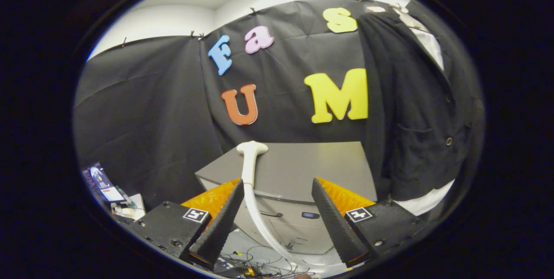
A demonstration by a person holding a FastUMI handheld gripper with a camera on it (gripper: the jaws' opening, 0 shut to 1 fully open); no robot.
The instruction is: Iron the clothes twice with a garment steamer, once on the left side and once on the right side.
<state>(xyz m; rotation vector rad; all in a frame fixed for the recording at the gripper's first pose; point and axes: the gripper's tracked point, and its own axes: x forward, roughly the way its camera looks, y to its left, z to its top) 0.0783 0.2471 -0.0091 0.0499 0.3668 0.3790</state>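
Note:
A white garment steamer head (252,149) on its handle rests across the top of a grey cabinet (303,166), and its white hose (259,218) curves down past the cabinet front. My gripper (277,190) is open; the handle passes just inside the left finger, and neither finger presses on it. A black jacket (411,110) over a white shirt hangs on the booth wall, beyond and to the right of the right finger.
The grey cabinet has a drawer with a handle (270,214) facing me. Tangled cables (255,264) lie on the floor below the fingers. A lit screen (101,181) and some clutter sit low at the left, against the black cloth wall.

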